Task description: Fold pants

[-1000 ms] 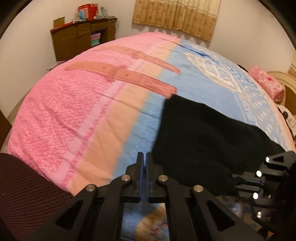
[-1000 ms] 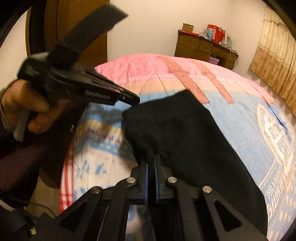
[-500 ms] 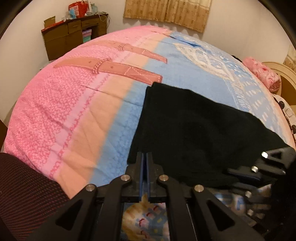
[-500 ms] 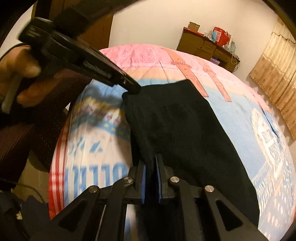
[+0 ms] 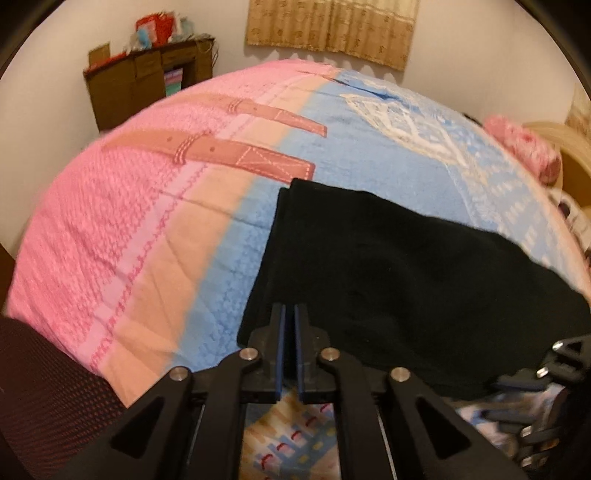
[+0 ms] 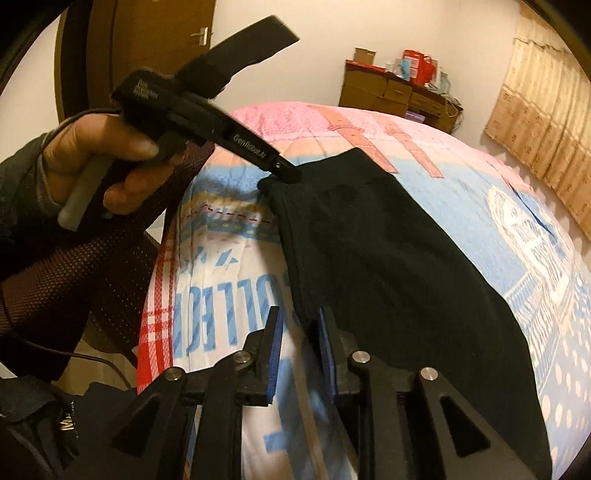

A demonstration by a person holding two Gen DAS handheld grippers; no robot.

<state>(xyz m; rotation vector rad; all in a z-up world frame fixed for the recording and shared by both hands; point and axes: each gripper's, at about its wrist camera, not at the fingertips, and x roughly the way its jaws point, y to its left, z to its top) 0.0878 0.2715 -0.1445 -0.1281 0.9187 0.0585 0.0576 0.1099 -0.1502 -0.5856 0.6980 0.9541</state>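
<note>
The black pants (image 5: 399,273) lie folded lengthwise on the pink and blue bedspread (image 5: 147,236). My left gripper (image 5: 289,314) has its jaws close together at the near left corner of the pants, with a thin gap between the pads. In the right wrist view its tip (image 6: 286,171) touches that corner of the pants (image 6: 388,266). My right gripper (image 6: 300,325) is open, its jaws apart on either side of the near edge of the cloth. It also shows at the lower right of the left wrist view (image 5: 517,384).
A brown dresser (image 5: 147,85) with boxes stands by the far wall, under a curtain (image 5: 332,29). A pink pillow (image 5: 524,147) lies at the headboard. A dark mesh chair back (image 6: 74,266) stands at the bed's near edge, with a door (image 6: 162,48) behind.
My right gripper has opened and let go of the pants edge. The pants have been laid flat on the bed. The left gripper's jaws have parted slightly.
</note>
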